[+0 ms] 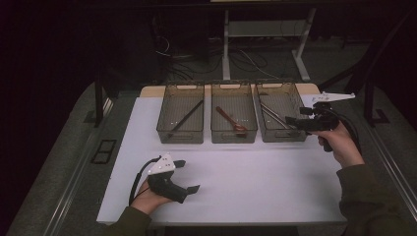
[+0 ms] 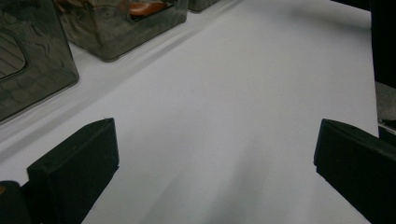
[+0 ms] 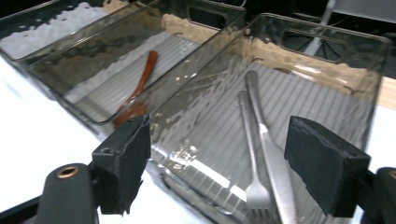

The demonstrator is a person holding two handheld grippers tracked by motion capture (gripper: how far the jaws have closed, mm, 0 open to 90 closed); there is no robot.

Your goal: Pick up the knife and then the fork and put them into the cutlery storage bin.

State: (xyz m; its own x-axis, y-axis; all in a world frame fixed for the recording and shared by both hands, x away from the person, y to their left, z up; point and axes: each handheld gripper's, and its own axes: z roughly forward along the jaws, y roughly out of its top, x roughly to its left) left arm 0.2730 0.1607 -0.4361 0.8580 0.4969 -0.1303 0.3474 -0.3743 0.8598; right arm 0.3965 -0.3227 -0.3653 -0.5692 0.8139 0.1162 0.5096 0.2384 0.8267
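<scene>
Right gripper [image 1: 290, 121] hangs at the right bin [image 1: 279, 112], jaws apart, nothing between them — fork [image 3: 252, 158] and knife [image 3: 268, 149], I think, lie inside. Best lift straight clear. Left gripper [image 1: 188, 175] rests open.

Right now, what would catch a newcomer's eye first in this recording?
Three clear bins in a row at the far edge of the white table: the left bin holds a dark stick, the middle bin a brown spoon, the right bin a metal fork and knife. The right tongs stand open, empty, by the right bin; the left tongs, open, rest near the front.
</scene>
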